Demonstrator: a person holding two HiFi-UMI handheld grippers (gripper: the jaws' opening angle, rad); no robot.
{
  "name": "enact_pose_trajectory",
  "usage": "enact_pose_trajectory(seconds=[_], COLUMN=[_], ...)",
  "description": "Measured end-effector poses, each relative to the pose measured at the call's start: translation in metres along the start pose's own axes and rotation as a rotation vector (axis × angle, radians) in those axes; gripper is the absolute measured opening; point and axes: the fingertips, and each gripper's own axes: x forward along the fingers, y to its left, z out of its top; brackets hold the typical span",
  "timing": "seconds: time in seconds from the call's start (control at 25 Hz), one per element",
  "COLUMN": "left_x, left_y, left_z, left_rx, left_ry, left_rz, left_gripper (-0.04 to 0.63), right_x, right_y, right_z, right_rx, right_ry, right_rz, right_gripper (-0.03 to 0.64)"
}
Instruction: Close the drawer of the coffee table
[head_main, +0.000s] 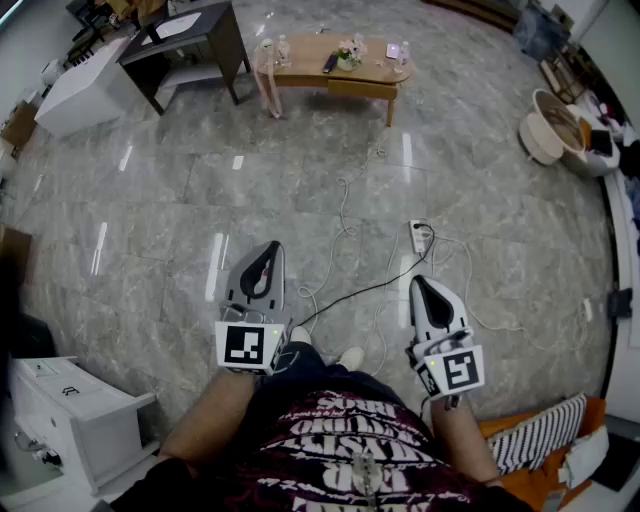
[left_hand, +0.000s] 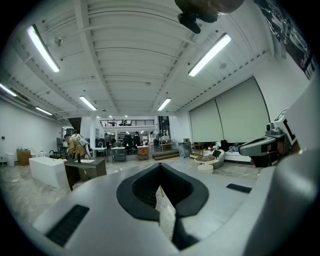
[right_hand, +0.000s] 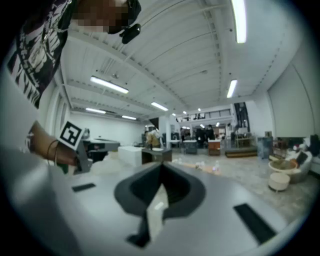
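Coffee table (head_main: 330, 62): low, oval wooden top, standing at the far side of the grey marble floor (head_main: 180, 200), well apart from the person. Drawer (head_main: 360, 89): its wooden front shows under the right half of the top; from this distance I cannot tell how far out it stands. On the top are small bottles (head_main: 283, 48), a flower bunch (head_main: 350, 55), a dark remote (head_main: 330, 62) and a phone (head_main: 393, 50).

Left gripper (head_main: 268, 248): jaws together, nothing between them. Right gripper (head_main: 419, 282): jaws also together, empty. Both are held in front of the person's waist, pointing towards the coffee table and well short of it.

Between the coffee table and the grippers a white power strip (head_main: 421, 236) lies on the floor, with white cables (head_main: 342, 210) looping from the table's near edge and a black cable (head_main: 370, 290) running back towards the person.

Left of the coffee table is a dark desk (head_main: 190, 40), and beyond that a white cabinet (head_main: 85, 90). Right of the coffee table, well apart from it, is a round wicker chair (head_main: 548, 125).
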Motion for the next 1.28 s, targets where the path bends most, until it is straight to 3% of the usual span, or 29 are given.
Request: enact_pose_trajectory(seconds=[0.28,0.64,0.96,1.28], left_x=[-0.011,-0.006,0.063,0.167], left_y=[-0.036,-0.021,-0.001,0.074], left_z=[0.008,0.002,-0.002,-0.008], left_rx=[0.05,0.055,0.067,0.061], left_ry=[0.0,0.014,0.003,0.021], left_rz=[-0.01,0.036,-0.022,-0.08], left_gripper=[0.023,0.023,0.023,0.023], right_x=[-0.019,-0.003,0.046,0.173], right_y=[-0.017,-0.029,-0.043,-0.06], right_z=[0.001,0.003,-0.003,0.012], right_rx=[0.035,0.046,0.03,0.032], right_ry=[-0.017,-0.021,0.04,0.051], right_rz=[0.013,0.033,0.027,-0.001], right_gripper=[0.034,0.035,0.035,0.034])
